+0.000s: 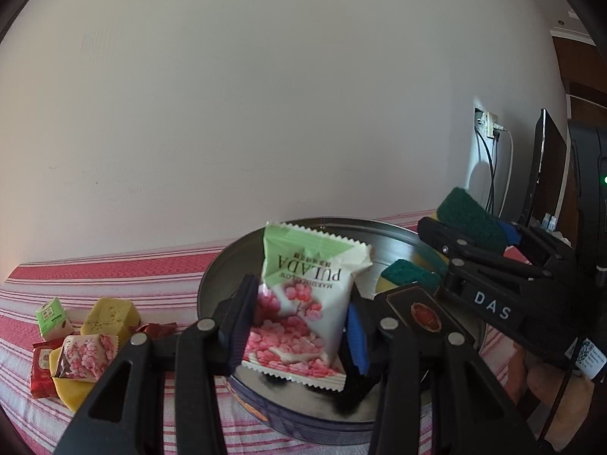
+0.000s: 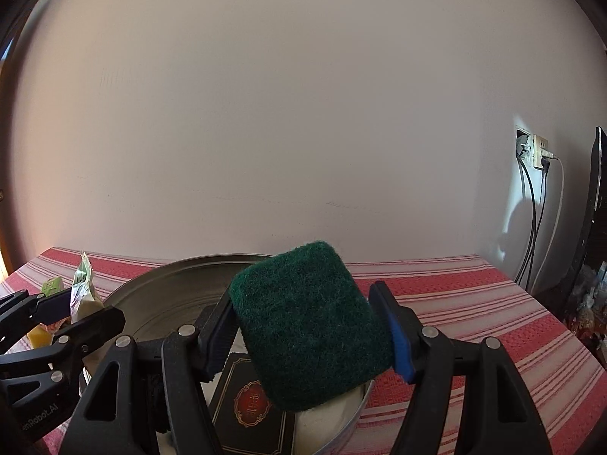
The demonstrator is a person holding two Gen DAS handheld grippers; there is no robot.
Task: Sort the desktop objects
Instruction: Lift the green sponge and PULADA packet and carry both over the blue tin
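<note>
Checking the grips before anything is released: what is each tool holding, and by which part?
Left tool: white-and-pink marshmallow packet, held by its side edges. Right tool: green scouring sponge, held by its two sides.

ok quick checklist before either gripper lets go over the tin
1. Left gripper shut on snack packet: ok.
2. Right gripper shut on sponge: ok.
3. Packet over the tin: ok.
4. Sponge over the tin: ok in the right wrist view.
5. Bare floor in the tin below the packet: ok; black box and second sponge lie to its right.
6. Grippers clear of each other: cannot tell.
</note>
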